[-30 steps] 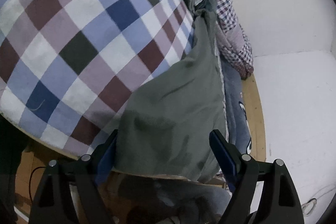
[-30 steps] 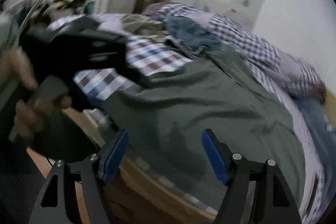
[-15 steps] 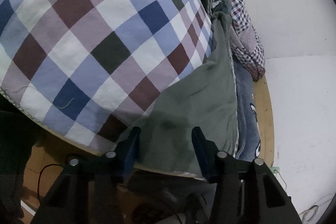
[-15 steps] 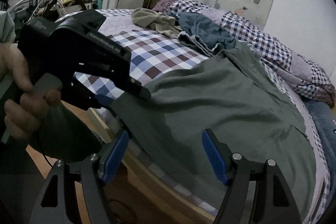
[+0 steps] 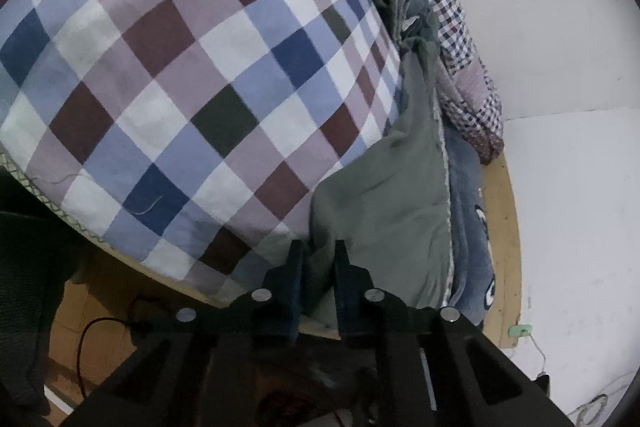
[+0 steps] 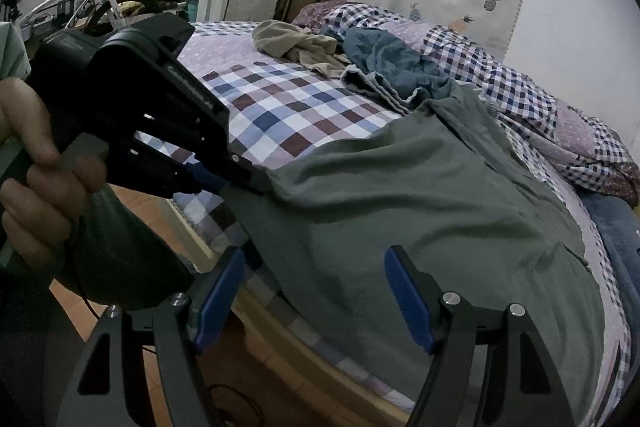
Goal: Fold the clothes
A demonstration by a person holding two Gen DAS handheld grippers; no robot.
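Green garment [image 6: 420,211] spread flat over the checked bedsheet [image 5: 192,75], filling centre and lower right of the right wrist view, hem draped past the bed edge. Left gripper [image 5: 318,261], bottom centre of its own view, clenched on the garment's near corner, cloth bunched between the pads; same tool [image 6: 240,183] seen at centre left from the other side, hand [image 6: 36,163] wrapped round its handle. Right gripper [image 6: 316,291] spread wide at bottom centre, hovering over the hem, grasping nothing.

Risk, as a judgement: thin pinch on one corner only, so a hard pull could slip the cloth free or drag the pile of other clothes [image 6: 360,67] along, upper centre.

Garment's far end tucked under that pile, its outline hard to read. Floor below the bed dim.
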